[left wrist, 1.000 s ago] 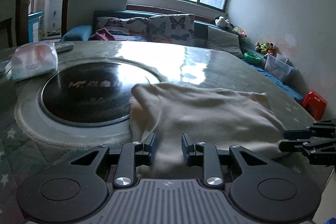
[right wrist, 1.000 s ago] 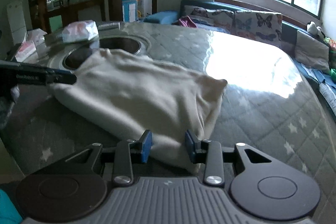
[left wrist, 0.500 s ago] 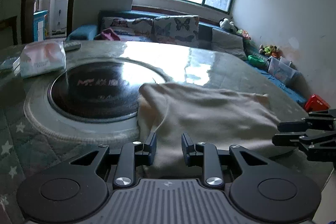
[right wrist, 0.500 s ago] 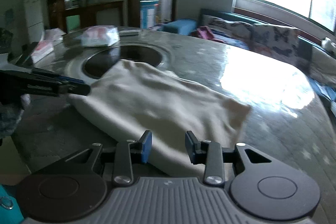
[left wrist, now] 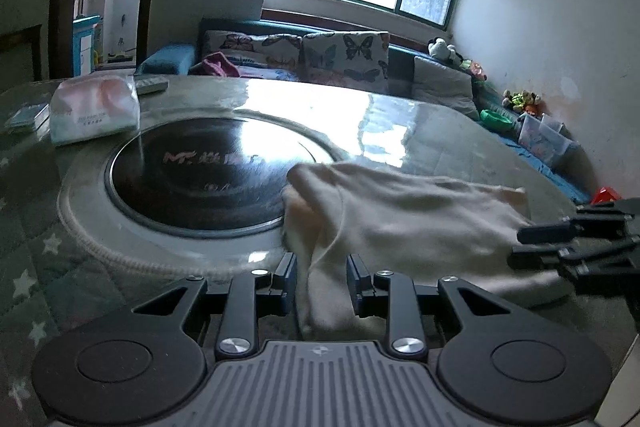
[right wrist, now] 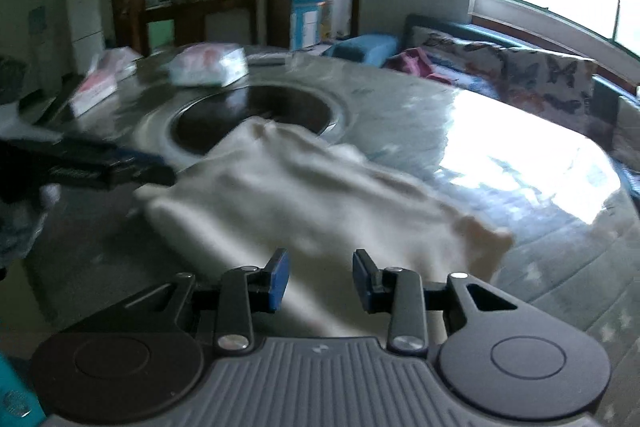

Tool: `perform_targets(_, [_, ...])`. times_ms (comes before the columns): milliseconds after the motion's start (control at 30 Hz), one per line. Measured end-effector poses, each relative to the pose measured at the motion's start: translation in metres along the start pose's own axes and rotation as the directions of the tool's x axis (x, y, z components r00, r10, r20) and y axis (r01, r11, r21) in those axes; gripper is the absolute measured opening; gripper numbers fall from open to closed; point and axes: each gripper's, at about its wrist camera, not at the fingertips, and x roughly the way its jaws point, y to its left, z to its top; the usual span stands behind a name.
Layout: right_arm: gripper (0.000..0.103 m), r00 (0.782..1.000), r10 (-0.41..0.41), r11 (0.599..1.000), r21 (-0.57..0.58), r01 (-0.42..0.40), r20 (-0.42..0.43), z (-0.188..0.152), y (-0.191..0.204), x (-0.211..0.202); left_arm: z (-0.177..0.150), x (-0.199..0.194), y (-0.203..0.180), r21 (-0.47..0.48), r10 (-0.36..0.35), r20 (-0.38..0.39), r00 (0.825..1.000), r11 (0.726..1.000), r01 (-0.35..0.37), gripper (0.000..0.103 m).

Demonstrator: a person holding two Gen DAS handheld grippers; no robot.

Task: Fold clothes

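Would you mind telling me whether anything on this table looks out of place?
Only one thing: the cream garment has its far corner lying over the edge of the dark round plate set into the table, instead of on the quilted cover.

cream garment, butterfly-print cushions

Open tabletop lies far right of the cream garment; a tissue pack blocks the far left beyond the dark round plate.

Cream garment now more bunched.
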Motion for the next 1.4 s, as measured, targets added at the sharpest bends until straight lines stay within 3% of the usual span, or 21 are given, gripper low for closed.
perform_targets(233, [0.035, 0.994, -0.104, 0.993, 0.053, 0.104, 0.010, 0.016, -0.044, 0.022, 0.012, 0.014, -0.006, 0.021, -0.012, 0.005, 1.000, 1.000, 0.012, 0.030])
perform_targets(433, [0.035, 0.992, -0.119, 0.983, 0.137, 0.122, -0.031, 0.008, -0.074, 0.035, 0.018, 0.023, -0.007, 0.033, -0.015, -0.001, 1.000, 0.999, 0.015, 0.030])
perform_targets(833, [0.035, 0.999, -0.048, 0.998, 0.050, 0.049, -0.003, 0.047, -0.050, 0.059, 0.039, 0.063, -0.001, 0.039, -0.002, -0.028, 1.000, 0.999, 0.003, 0.030])
perform_targets(1100, [0.035, 0.998, -0.045, 0.998, 0.041, 0.047, -0.048, 0.053, -0.048, 0.091, 0.036, 0.072, 0.000, 0.033, -0.006, -0.054, 0.999, 0.999, 0.008, 0.031])
perform_targets(1200, [0.035, 0.997, -0.063, 0.998, 0.029, 0.064, -0.033, 0.056, -0.043, 0.085, 0.037, 0.070, 0.001, 0.028, -0.008, -0.049, 0.999, 1.000, 0.009, 0.031])
perform_targets(1400, [0.035, 1.000, -0.019, 1.000, -0.017, 0.019, -0.011, 0.058, -0.025, 0.074, 0.037, 0.065, 0.001, 0.023, -0.004, -0.040, 0.999, 1.000, 0.005, 0.032])
